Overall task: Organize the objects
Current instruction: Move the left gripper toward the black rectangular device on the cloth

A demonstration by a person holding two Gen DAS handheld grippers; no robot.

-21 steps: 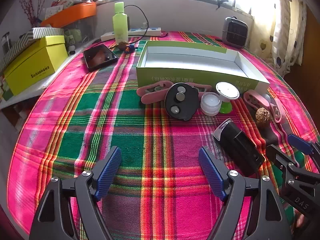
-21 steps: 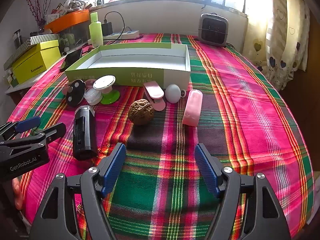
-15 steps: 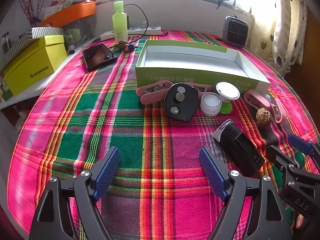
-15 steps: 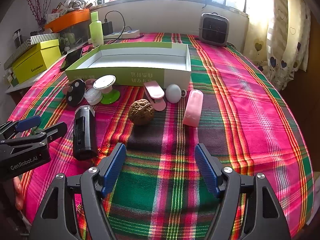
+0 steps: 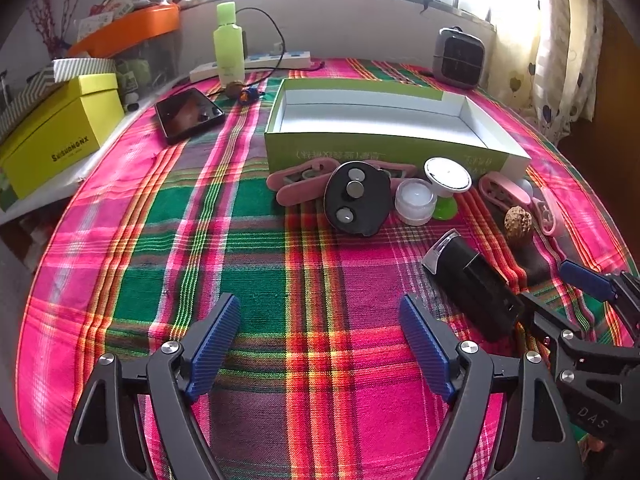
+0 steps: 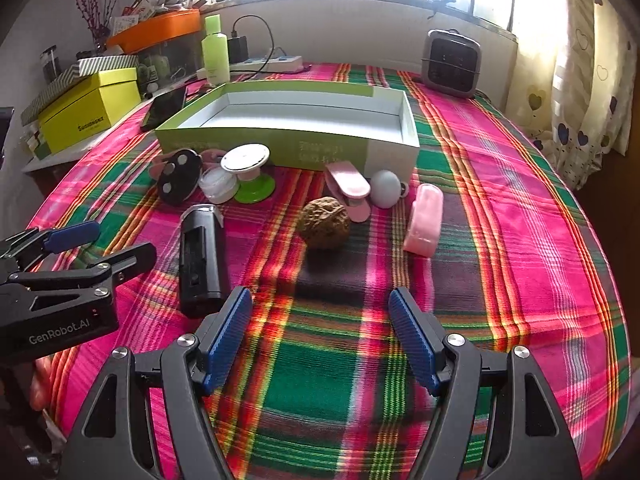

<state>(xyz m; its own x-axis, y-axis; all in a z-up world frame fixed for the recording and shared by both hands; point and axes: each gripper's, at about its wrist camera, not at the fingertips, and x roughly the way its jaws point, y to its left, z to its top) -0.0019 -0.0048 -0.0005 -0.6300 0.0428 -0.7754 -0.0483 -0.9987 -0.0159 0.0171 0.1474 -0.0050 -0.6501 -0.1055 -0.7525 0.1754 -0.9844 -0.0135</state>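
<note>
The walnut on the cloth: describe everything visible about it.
The walnut is a brown, deeply wrinkled, roundish shell, whole as far as can be seen. It rests on a dark stripe of the plaid tablecloth, in front of the open green box. The pink clip behind it looks touching or nearly so. Neither gripper holds it.

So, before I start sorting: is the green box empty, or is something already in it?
Empty. The green box shows only its bare white floor in both views; every small item lies outside on the cloth.
</note>
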